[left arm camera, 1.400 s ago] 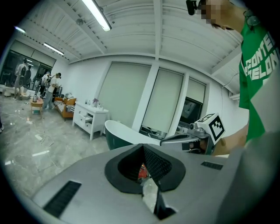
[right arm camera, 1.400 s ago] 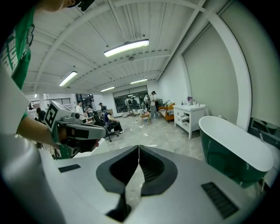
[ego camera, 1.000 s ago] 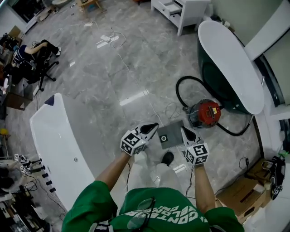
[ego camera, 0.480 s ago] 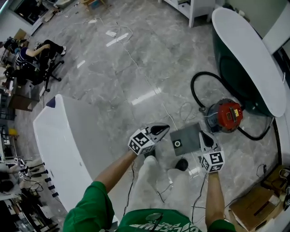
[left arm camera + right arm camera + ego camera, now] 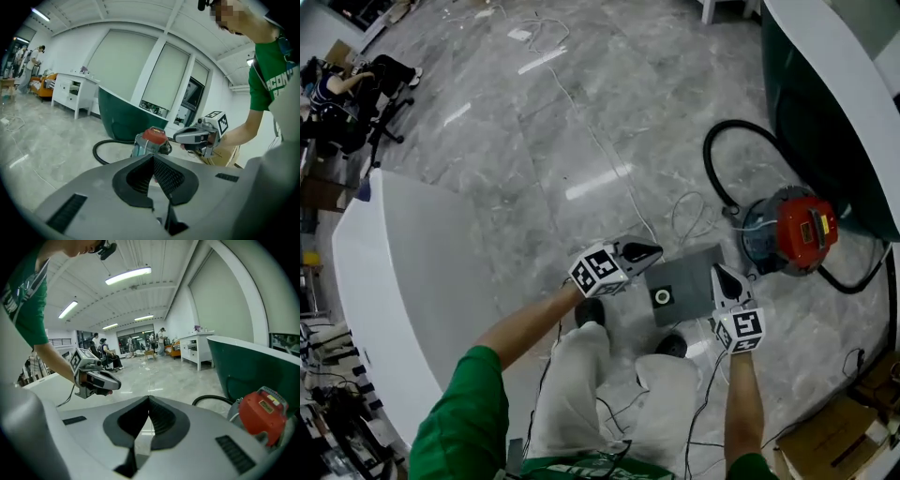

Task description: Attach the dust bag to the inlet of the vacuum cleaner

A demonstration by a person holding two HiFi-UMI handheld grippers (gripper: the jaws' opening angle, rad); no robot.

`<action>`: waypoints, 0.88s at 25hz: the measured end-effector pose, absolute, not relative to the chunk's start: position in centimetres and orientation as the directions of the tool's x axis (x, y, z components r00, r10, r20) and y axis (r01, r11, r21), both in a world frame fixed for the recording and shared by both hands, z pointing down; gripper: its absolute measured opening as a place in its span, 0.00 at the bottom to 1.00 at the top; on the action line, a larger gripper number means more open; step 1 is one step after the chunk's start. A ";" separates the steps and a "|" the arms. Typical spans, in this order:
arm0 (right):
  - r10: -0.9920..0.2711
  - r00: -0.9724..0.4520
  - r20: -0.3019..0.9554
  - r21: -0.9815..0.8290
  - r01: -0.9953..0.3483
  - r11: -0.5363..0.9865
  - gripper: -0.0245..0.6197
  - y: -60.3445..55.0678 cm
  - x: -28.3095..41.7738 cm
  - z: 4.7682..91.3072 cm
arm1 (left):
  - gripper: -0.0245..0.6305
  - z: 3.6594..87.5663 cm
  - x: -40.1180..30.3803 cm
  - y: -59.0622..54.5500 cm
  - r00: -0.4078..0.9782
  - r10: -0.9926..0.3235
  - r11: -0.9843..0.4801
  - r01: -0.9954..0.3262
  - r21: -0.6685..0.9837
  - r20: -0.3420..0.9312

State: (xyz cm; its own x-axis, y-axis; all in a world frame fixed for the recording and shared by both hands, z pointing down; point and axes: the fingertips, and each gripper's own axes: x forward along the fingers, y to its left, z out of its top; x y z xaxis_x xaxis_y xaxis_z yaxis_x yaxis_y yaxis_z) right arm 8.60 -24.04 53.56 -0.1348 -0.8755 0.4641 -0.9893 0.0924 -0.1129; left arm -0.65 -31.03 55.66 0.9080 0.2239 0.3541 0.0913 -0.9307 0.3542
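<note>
Both grippers are idle. The left gripper (image 5: 645, 251) has its jaws closed tip to tip with nothing between them. The right gripper (image 5: 718, 274) stands the same, shut and empty, and each gripper view shows the pads meeting at the tips. The dust bag (image 5: 686, 279) is a flat grey panel with a ringed collar hole (image 5: 663, 297). It appears to lie on the floor on the person's side of the vacuum cleaner (image 5: 795, 230), near it but apart, though neither gripper view shows it to confirm this. In the head view the grippers flank the bag, the right one on the side toward the vacuum cleaner and the left one on the side away from it. Judgement: the step in hand is taking up the bag. It is best done by opening one gripper wide, lowering it to an edge of the stiff panel near the collar, and closing there rather than on soft bag material. The second gripper should take the opposite edge, so the hole can be turned square to the inlet and pressed on evenly. Obstructions noted: a black hose (image 5: 709, 155) loops over the floor from the vacuum cleaner. A thin white cable (image 5: 598, 148) trails toward the vacuum cleaner and coils just beside it on the bag's side, a snag risk. The person's shoes (image 5: 670, 345) stand just beyond the bag from the vacuum cleaner. The green bathtub (image 5: 792, 112) sits close behind the vacuum cleaner and limits room there. A white bathtub (image 5: 412, 272) and a cardboard box (image 5: 834, 431) lie well apart from the vacuum cleaner.
</note>
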 end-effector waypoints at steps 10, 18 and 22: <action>-0.879 -0.181 0.440 -0.081 -0.984 0.161 0.05 -25.7 9.9 71.2 | 0.04 73.6 4.2 -33.2 0.910 0.280 -0.942 0.199 0.271 0.305; -0.889 -0.148 0.433 -0.071 -0.989 0.130 0.05 -24.3 10.3 81.1 | 0.04 82.7 6.0 -32.2 0.887 0.374 -0.915 0.305 0.265 0.270; -0.891 -0.122 0.437 -0.093 -0.992 0.090 0.05 -22.1 9.3 84.4 | 0.04 85.6 6.1 -29.8 0.863 0.427 -0.893 0.355 0.278 0.269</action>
